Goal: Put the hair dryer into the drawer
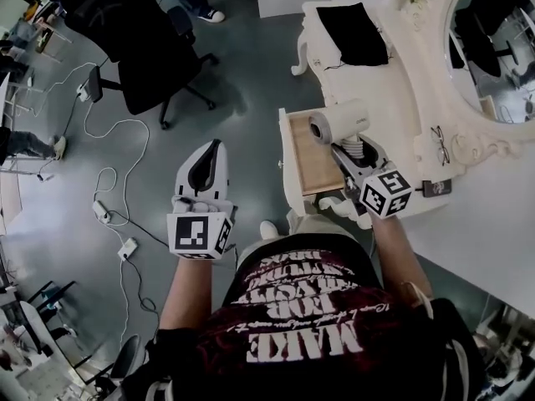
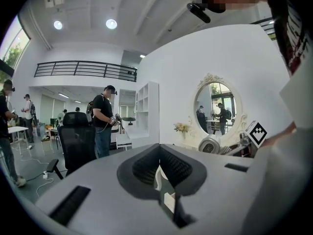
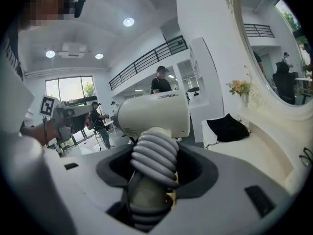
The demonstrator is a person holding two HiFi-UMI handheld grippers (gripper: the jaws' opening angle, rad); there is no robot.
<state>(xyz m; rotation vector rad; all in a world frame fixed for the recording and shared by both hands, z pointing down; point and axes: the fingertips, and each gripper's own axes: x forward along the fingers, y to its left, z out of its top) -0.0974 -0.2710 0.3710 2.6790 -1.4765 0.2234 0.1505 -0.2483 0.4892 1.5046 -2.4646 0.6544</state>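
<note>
Step in hand: the hair dryer (image 1: 338,122) is carried at the open drawer (image 1: 309,174); placing is judged not yet done.
Hair dryer, place: held by its ribbed handle, barrel crosswise, over the far end of the drawer opening in the head view. Whether it is already below the drawer's rim cannot be told.
Right gripper (image 1: 355,153): jaws are closed partway on the ribbed handle, which fills the gap between them in the right gripper view; the barrel stands clear above the jaws.
Left gripper (image 1: 211,153): jaws are brought together with nothing between them; it is held apart, over the floor to the left of the drawer.
Drawer: pulled out from the white dressing table (image 1: 393,82); the wooden bottom is seen bare.
Next move, judged: the dryer is to be lowered onto the drawer bottom and released only once it is supported.
Edges: the drawer's side walls and front panel are narrow against the barrel; the tabletop edge lies just beside the handle.
Open room: the floor side is free; the office chair (image 1: 138,48) stands well apart.
</note>
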